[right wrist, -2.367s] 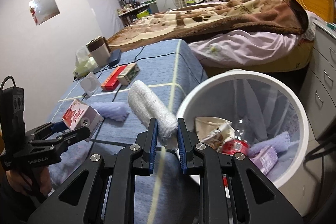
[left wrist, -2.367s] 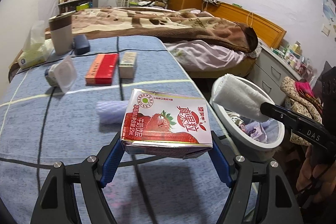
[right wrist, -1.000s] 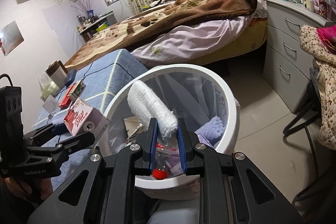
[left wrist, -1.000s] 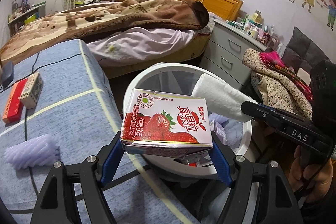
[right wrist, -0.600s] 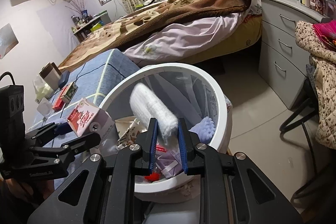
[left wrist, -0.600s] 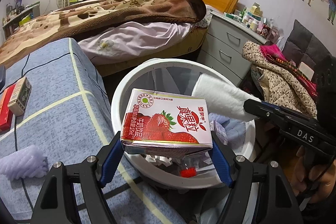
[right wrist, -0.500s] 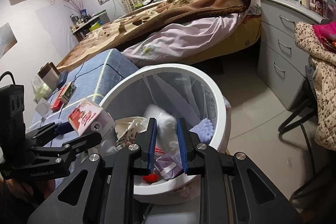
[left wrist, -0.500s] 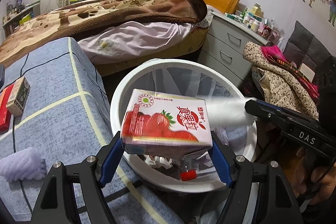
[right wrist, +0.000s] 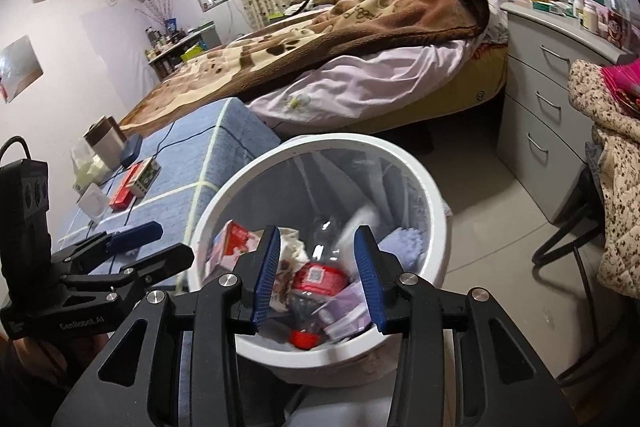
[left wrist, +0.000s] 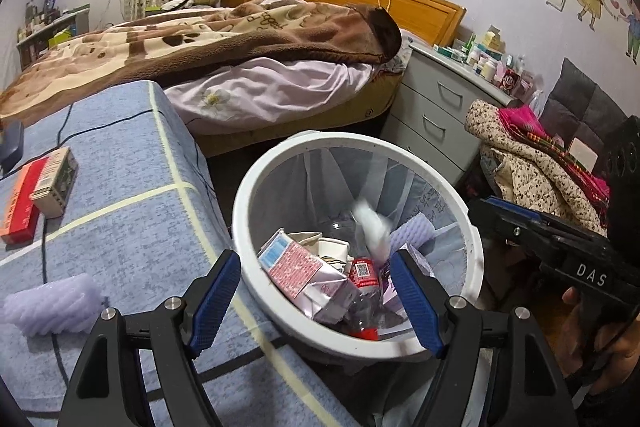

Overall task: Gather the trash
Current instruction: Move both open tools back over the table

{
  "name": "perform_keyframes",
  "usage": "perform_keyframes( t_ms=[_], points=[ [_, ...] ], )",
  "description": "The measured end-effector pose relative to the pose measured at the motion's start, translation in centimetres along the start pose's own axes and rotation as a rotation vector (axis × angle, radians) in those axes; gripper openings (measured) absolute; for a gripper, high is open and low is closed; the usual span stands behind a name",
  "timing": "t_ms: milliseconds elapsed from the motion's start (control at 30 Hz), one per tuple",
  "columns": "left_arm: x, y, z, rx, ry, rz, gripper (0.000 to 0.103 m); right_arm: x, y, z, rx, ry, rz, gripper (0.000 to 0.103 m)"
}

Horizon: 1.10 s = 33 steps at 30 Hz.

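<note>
Two claws empty over the bin [left wrist: 256, 291]
Left gripper [left wrist: 316, 297] apart, right gripper [right wrist: 316, 273] opening, nothing between; milk carton [left wrist: 304, 273] binned. Purple roll [left wrist: 52, 305], boxes [left wrist: 40, 195] left on table's edge

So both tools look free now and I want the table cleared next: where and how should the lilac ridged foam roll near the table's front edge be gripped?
Grip the lilac foam roll across its middle, coming from above with the left tool, which is nearest. It lies on its side on the blue table, long axis roughly left to right, so the fingers would straddle its narrow width. It looks soft, so it will probably squash a little.
</note>
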<state>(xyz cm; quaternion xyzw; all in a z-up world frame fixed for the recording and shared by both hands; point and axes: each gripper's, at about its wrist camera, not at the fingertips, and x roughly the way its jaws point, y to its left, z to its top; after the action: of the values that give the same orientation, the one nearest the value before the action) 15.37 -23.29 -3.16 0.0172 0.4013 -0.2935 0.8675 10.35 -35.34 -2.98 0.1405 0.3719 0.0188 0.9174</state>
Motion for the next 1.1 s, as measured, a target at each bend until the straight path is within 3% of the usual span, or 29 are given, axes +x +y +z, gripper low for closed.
perform_keyframes(
  t_ms=[1100],
  points=[
    [-11.0, 8.7, -5.6, -0.166, -0.100, 0.174, 0.076, -0.9, 10.1, -1.3, -0.230, 0.008, 0.185, 0.040]
  ],
)
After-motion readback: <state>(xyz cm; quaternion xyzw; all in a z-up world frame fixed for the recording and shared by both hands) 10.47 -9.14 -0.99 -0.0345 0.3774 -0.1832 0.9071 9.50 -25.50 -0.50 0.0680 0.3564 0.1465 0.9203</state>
